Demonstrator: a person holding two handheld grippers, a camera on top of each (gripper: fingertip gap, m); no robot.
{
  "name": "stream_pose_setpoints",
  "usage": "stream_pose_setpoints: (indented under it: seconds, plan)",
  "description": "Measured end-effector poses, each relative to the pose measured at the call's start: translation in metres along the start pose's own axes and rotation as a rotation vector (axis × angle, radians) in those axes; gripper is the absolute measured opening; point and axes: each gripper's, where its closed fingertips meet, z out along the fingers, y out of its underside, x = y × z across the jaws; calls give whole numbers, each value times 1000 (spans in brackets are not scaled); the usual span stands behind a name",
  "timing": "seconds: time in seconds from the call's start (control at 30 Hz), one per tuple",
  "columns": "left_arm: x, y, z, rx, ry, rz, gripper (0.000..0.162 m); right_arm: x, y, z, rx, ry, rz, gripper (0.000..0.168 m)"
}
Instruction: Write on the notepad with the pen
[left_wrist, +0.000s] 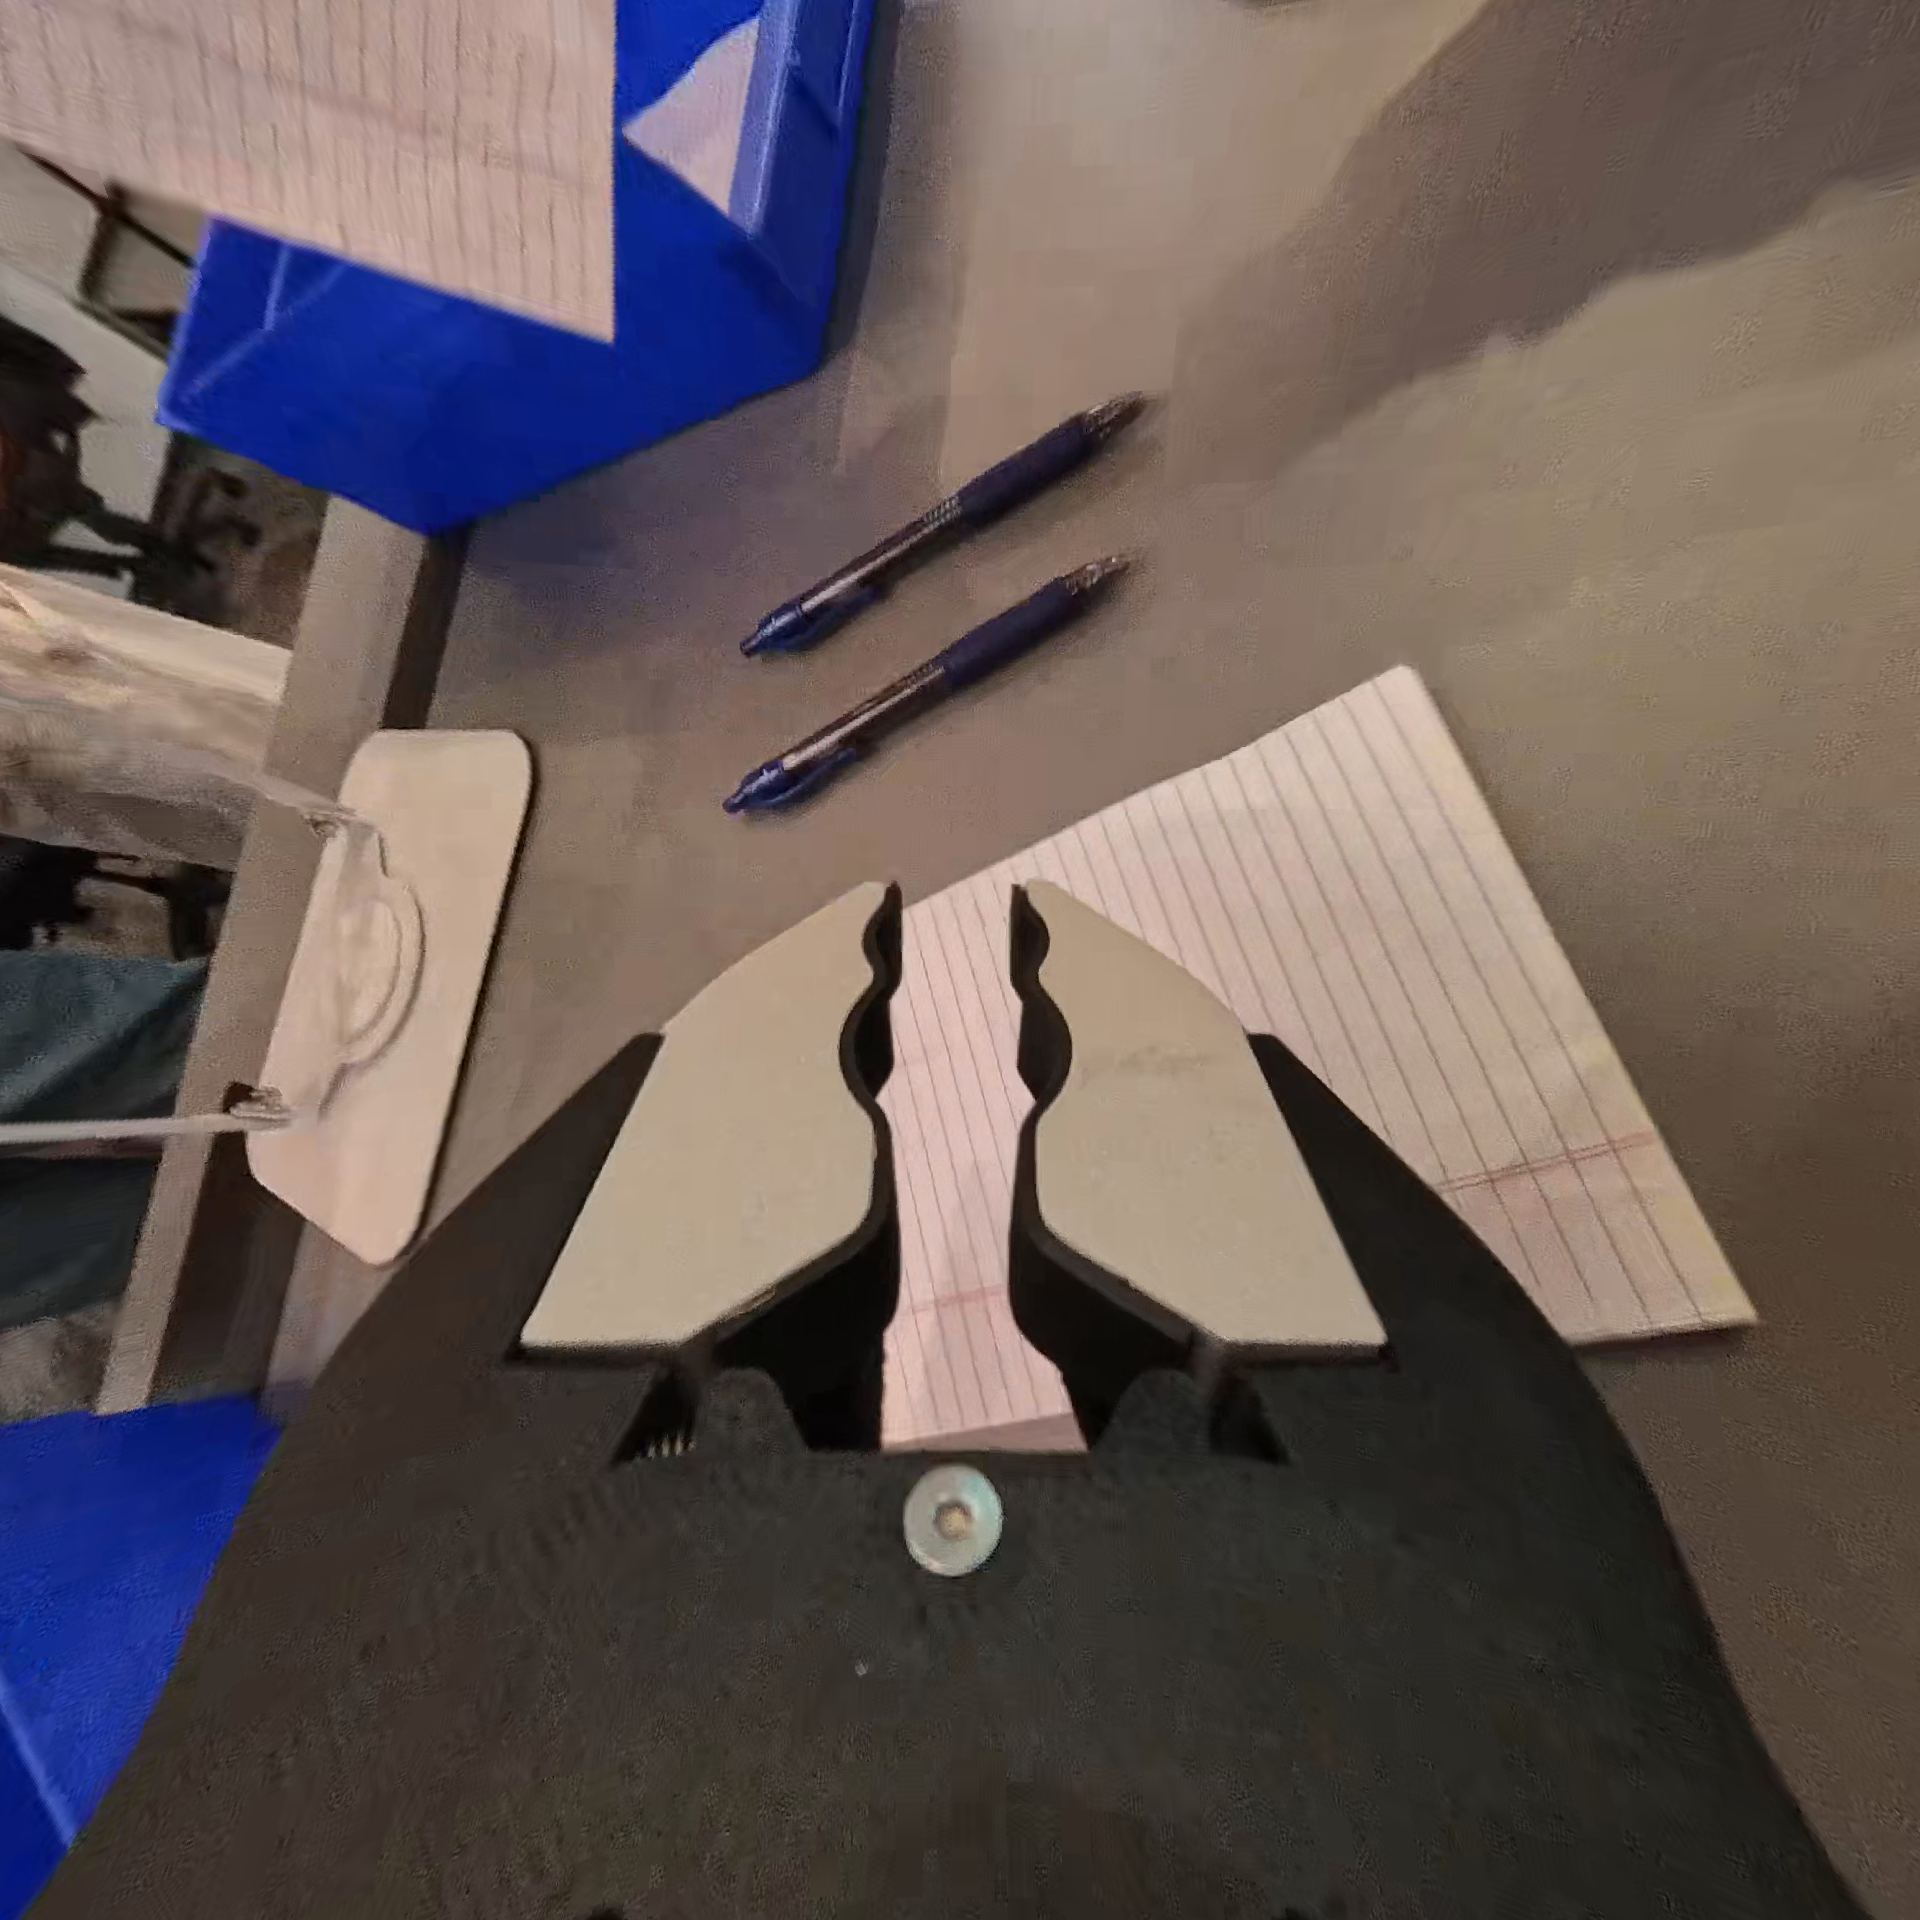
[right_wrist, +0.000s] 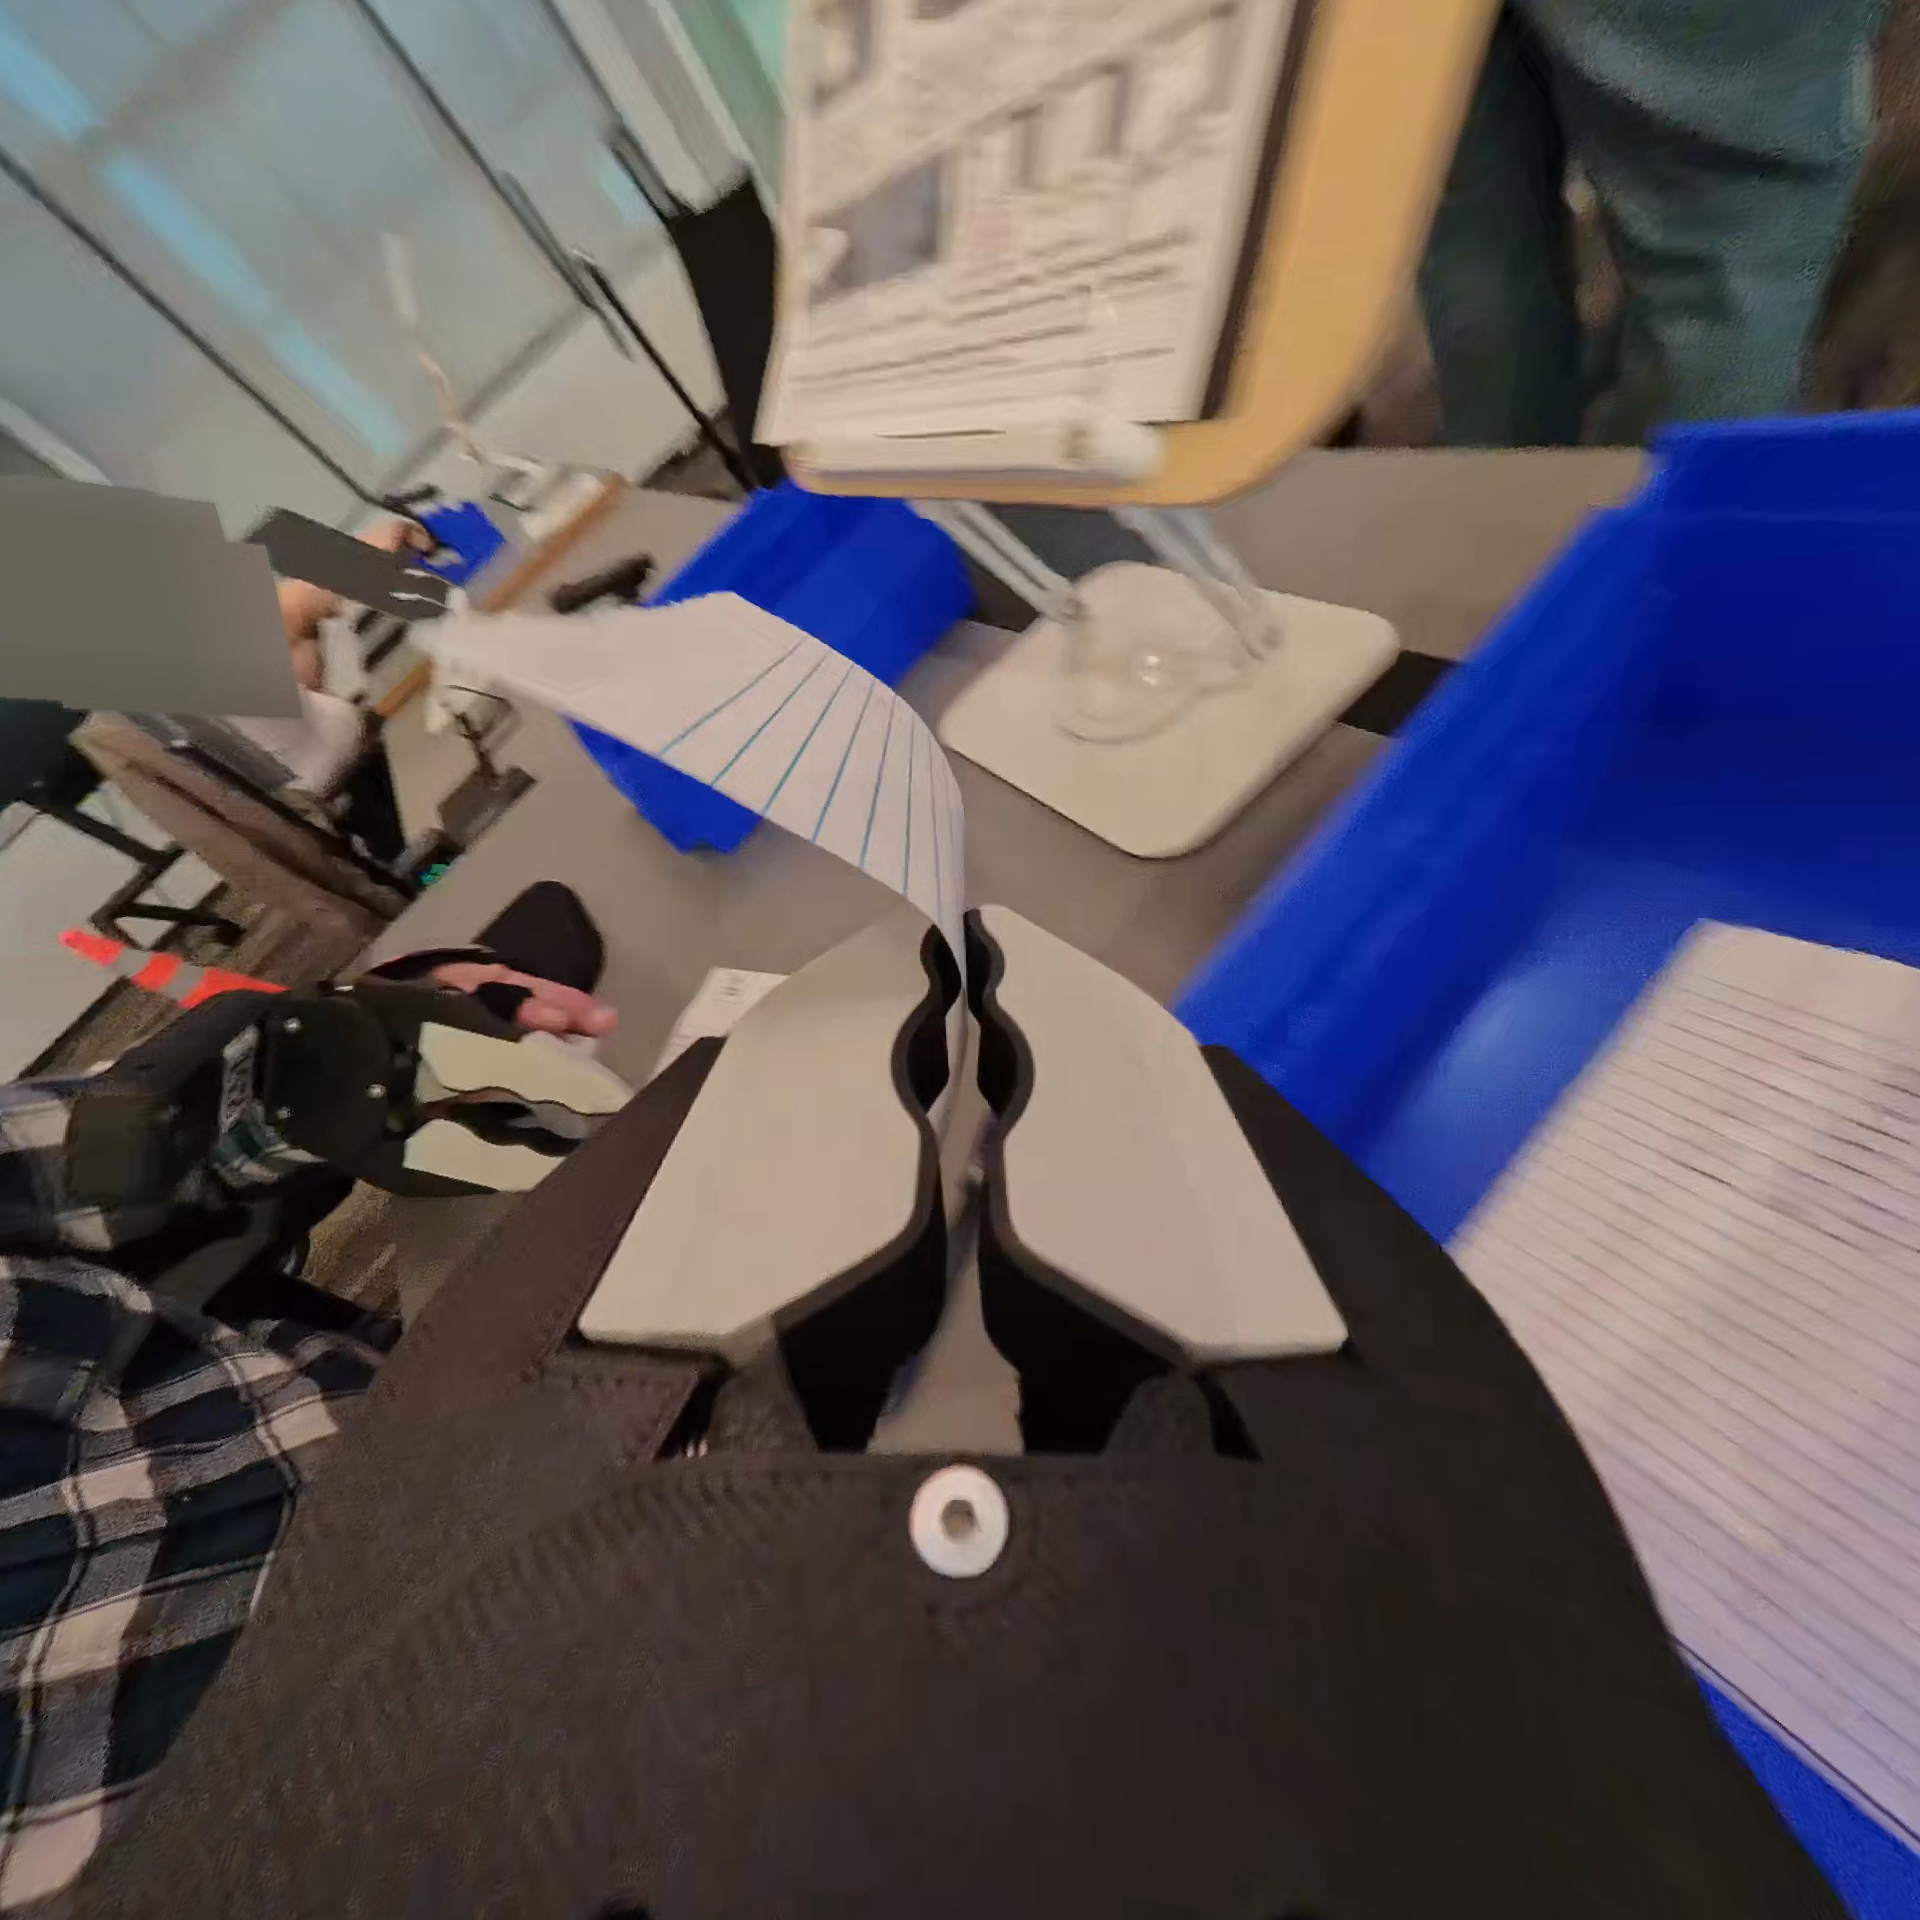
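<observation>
My left gripper (left_wrist: 954, 914): parted, empty, over notepad (left_wrist: 1351, 987).
Nearer pen (left_wrist: 925, 681): ahead, slightly left, lying diagonally.
My right gripper (right_wrist: 961, 935): pinching lined sheet (right_wrist: 790, 727).

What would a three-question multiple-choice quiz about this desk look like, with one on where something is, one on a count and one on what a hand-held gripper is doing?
1. Where do the pens lie?
A. On the grey table beside the notepad
B. Inside a blue bin
C. On top of the notepad

2. How many blue pens are on the table?
A. One
B. Two
C. Four

3. What is the right hand-held gripper doing?
A. Open and empty
B. Pinching a pen
C. Pinching a lined sheet

Answers:
1 A: the pens rest on the bare table, just past the notepad.
2 B: two show side by side in the left wrist view.
3 C: the right hand-held gripper is closed on a curling lined sheet; the left hand-held gripper is open over the notepad.
</observation>
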Motion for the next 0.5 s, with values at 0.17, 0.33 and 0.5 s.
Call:
stream_pose_setpoints:
  seconds: [0.17, 0.33, 0.5]
  plan:
    - [12, 21, 6, -28, 55, -84, 13, 110, 13, -7, -237, 228, 137, 0]
    - [17, 29, 7, -32, 82, -106, 14, 163, 58, 7, -541, 417, 101, 0]
    - [15, 34, 7, -37, 88, -111, 14, 197, 76, 1, -776, 640, -44, 0]
